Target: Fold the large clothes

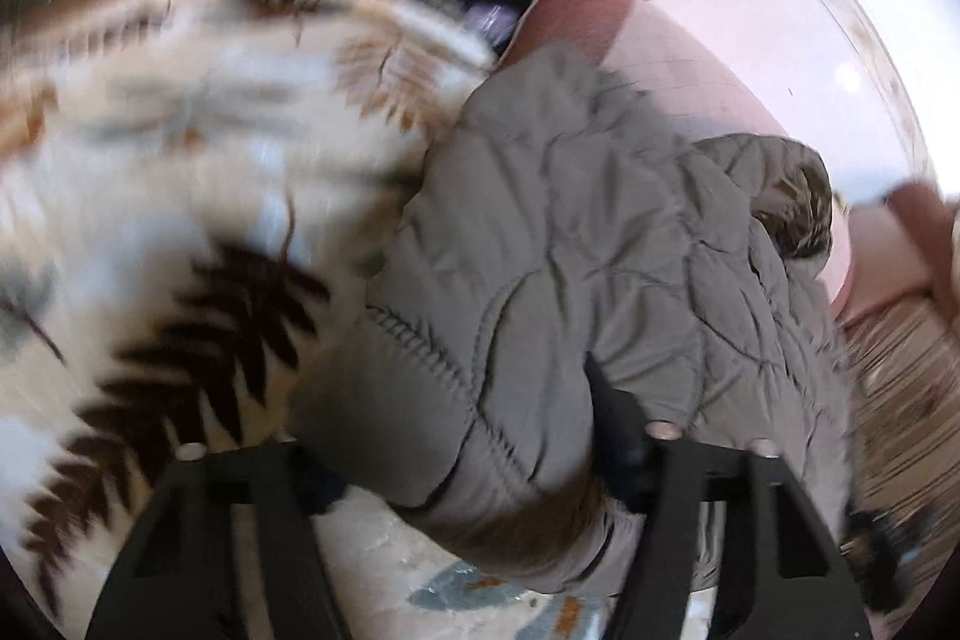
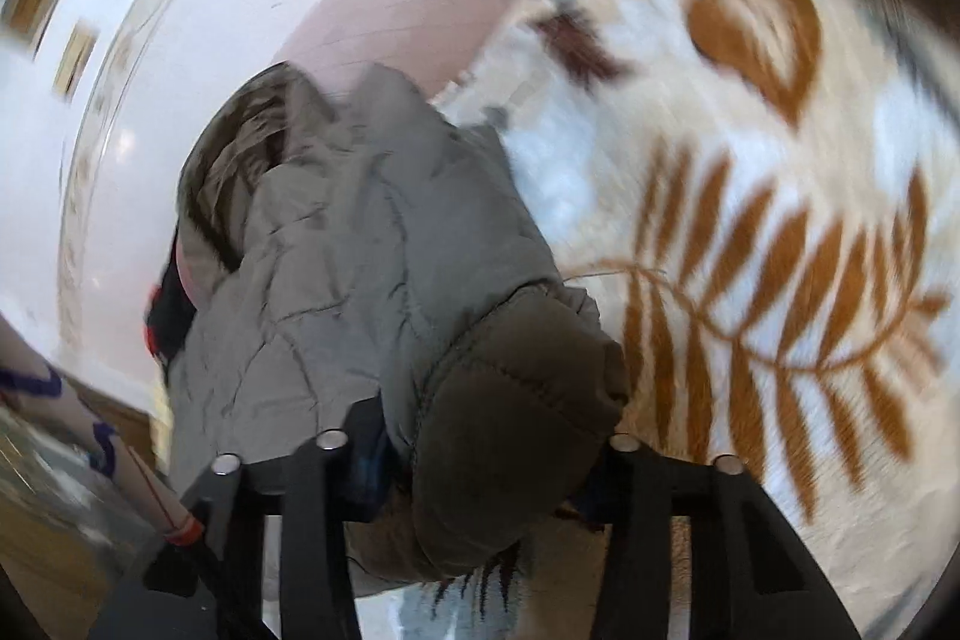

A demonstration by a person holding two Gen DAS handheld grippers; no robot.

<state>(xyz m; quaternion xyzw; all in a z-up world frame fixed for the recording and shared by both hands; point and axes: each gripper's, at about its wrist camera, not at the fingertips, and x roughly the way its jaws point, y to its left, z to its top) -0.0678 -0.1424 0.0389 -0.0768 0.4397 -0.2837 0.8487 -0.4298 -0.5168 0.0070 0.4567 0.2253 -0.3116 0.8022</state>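
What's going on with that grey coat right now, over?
Left gripper and right gripper both clamped on grey coat. Coat bunched over leaf-print blanket. Nothing blocking.

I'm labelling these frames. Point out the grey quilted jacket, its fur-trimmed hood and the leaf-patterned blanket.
grey quilted jacket (image 1: 570,244): left wrist view, on its quilted body.
fur-trimmed hood (image 1: 798,202): left wrist view, on the fur edge.
leaf-patterned blanket (image 2: 780,280): right wrist view, on an orange frond.

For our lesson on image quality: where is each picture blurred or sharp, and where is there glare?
Left wrist view: leaf-patterned blanket smeared by motion, grey jacket fairly sharp, glare upper right. Right wrist view: blanket blurred, jacket clearer, glare upper left.
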